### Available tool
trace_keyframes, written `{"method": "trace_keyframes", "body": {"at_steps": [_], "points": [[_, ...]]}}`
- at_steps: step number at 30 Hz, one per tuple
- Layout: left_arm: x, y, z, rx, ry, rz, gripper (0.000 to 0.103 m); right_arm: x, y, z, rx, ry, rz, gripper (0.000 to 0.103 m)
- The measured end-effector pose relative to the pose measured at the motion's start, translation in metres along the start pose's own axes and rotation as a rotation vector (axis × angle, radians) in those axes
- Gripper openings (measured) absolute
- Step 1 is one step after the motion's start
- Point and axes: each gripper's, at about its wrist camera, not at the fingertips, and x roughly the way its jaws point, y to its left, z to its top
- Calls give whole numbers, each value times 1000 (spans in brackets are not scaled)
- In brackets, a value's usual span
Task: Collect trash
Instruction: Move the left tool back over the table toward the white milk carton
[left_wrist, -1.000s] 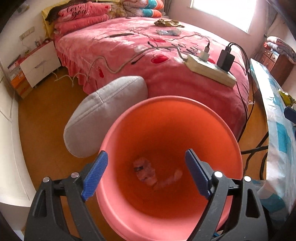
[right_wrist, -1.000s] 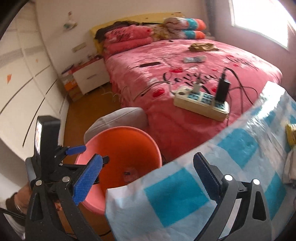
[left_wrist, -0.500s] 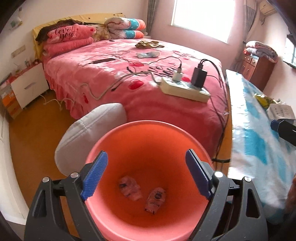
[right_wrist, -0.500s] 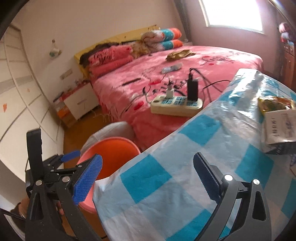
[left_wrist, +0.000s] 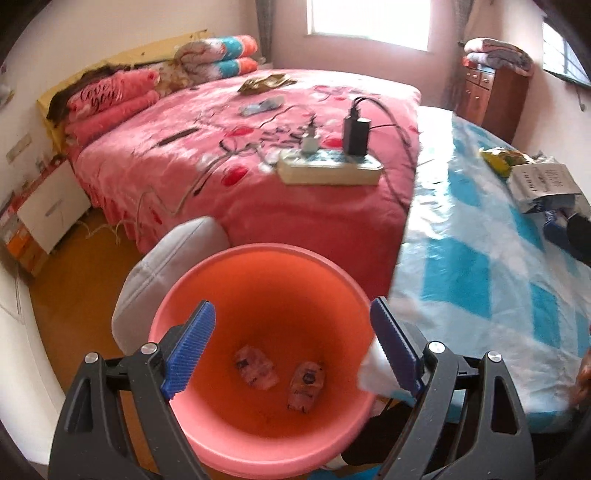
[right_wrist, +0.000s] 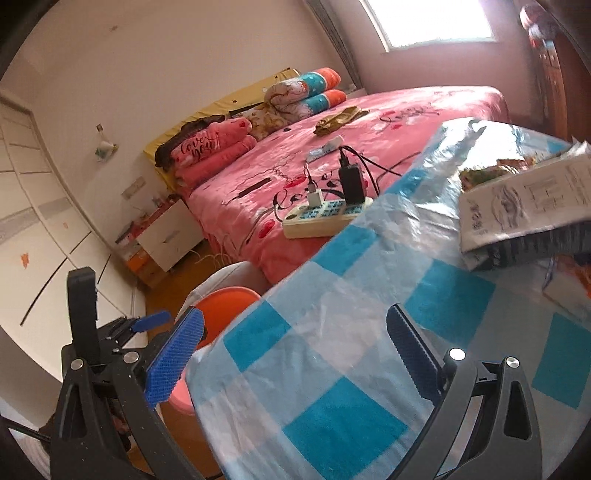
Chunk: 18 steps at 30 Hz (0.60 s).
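Note:
My left gripper (left_wrist: 291, 350) is open and empty above the mouth of an orange-pink bucket (left_wrist: 343, 288) on the floor. Two crumpled wrappers (left_wrist: 255, 367) (left_wrist: 306, 384) lie at its bottom. My right gripper (right_wrist: 295, 354) is open and empty over the table's blue-and-white checked cloth (right_wrist: 332, 332). A grey-and-white printed packet (right_wrist: 524, 206) lies on the table ahead to the right, with a yellow-green snack bag (right_wrist: 491, 173) behind it. Both also show in the left wrist view, the packet (left_wrist: 543, 181) and the bag (left_wrist: 502, 158). The bucket's rim (right_wrist: 225, 299) shows left of the table edge.
A pink bed (left_wrist: 258, 147) stands behind the bucket, with a power strip and chargers (left_wrist: 328, 170) near its edge. A grey cushion (left_wrist: 166, 273) leans by the bucket. A white nightstand (left_wrist: 48, 206) is at the left. A wooden cabinet (left_wrist: 491, 99) stands at the back right.
Both grippers have swung up and to the right, from the bucket toward the table. The packet and snack bag have come closer in the right wrist view. Both stay open.

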Motion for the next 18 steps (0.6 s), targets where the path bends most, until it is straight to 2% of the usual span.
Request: {"method": "trace_keyframes", "body": {"at_steps": [6, 9, 18], "points": [[-13, -24, 8, 51, -40, -15, 87, -12, -11, -6, 10, 5, 6, 98], [-14, -35, 10, 77, -35, 19, 86, -18, -14, -8, -9, 10, -12, 98], [-17, -64, 16, 128, -31, 1, 87, -37, -30, -17, -17, 11, -71, 98]]}}
